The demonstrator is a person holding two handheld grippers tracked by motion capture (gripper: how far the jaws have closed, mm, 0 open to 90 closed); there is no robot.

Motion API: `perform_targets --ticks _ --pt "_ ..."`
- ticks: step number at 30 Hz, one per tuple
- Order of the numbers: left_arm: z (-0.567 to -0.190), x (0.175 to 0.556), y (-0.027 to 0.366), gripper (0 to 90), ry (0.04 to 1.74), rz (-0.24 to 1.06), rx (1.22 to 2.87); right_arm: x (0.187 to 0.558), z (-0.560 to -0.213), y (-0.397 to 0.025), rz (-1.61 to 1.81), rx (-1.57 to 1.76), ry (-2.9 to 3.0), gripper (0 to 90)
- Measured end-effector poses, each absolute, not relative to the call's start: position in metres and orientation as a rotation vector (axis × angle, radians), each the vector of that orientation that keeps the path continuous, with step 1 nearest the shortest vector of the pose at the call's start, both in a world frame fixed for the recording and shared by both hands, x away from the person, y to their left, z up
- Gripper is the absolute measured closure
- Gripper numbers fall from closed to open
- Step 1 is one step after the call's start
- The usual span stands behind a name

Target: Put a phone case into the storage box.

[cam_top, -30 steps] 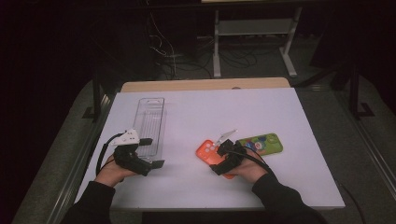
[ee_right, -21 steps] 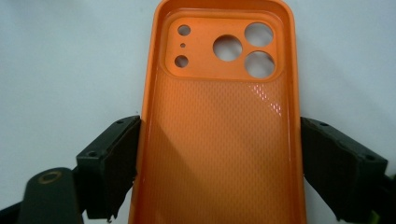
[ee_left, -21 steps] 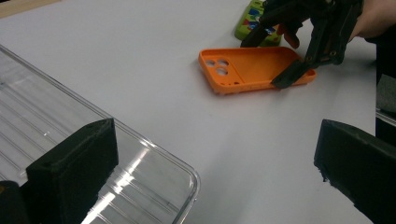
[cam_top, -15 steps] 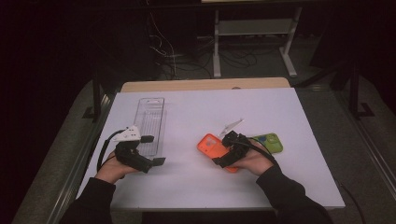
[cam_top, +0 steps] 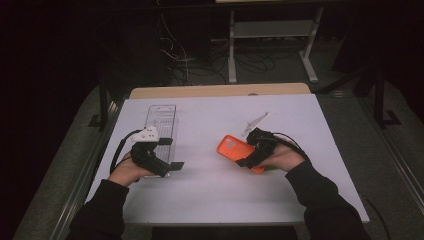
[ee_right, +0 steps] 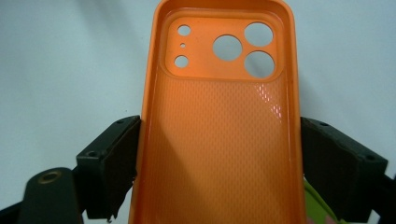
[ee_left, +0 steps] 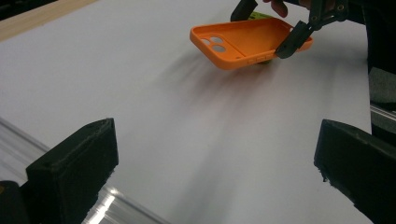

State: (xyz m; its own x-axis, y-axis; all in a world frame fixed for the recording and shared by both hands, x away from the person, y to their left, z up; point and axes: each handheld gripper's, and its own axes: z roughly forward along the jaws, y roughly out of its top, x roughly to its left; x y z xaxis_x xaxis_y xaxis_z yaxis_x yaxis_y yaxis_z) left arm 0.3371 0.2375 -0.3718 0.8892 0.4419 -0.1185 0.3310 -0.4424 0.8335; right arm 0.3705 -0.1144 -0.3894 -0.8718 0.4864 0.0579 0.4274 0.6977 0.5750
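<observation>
- Holding the orange phone case (ee_right: 219, 135) by its long edges, your right gripper (cam_top: 252, 152) has its jaws pressed against both side walls; the case is lifted off the table, tilted, right of centre.
- The case is a soft-looking shell with rounded corners, a fine dimpled inner texture, and a raised camera block with round holes.
- Beneath it you can see a sliver of a green case (ee_right: 322, 205), mostly hidden.
- Your left gripper (cam_top: 167, 152) rests near the left edge with its blocky black jaws spread wide and nothing between them, over a long clear plastic tray (cam_top: 162, 117).
- The white table (cam_top: 210, 200) is smooth and matte.
</observation>
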Motion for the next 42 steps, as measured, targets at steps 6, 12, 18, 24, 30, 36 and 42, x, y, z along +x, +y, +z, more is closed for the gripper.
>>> perform_targets --ticks 6,12,18,24,30,36,42 --pt "-0.363 0.347 0.222 0.0 0.487 0.106 2.102 0.377 -0.383 -0.116 0.924 0.624 2.854 15.3" --pt "-0.359 0.356 0.204 0.0 0.417 0.057 2.12 0.381 -0.378 -0.117 0.944 0.525 2.899 15.3" --pt "-0.358 0.362 0.182 0.0 0.344 0.02 2.16 0.384 -0.37 -0.115 0.946 0.402 2.985 15.3" --pt "-0.356 0.367 0.168 0.0 0.29 -0.008 2.188 0.385 -0.366 -0.11 0.927 0.34 2.997 15.3" --pt "-0.361 0.368 0.157 0.0 0.209 -0.043 2.205 0.38 -0.369 -0.104 0.907 0.255 3.015 15.3" --pt "-0.365 0.364 0.148 0.0 0.189 -0.085 2.216 0.371 -0.371 -0.095 0.867 0.175 3.037 15.3" --pt "-0.367 0.358 0.139 0.0 0.119 -0.091 2.276 0.362 -0.371 -0.084 0.852 0.104 3.054 15.3"
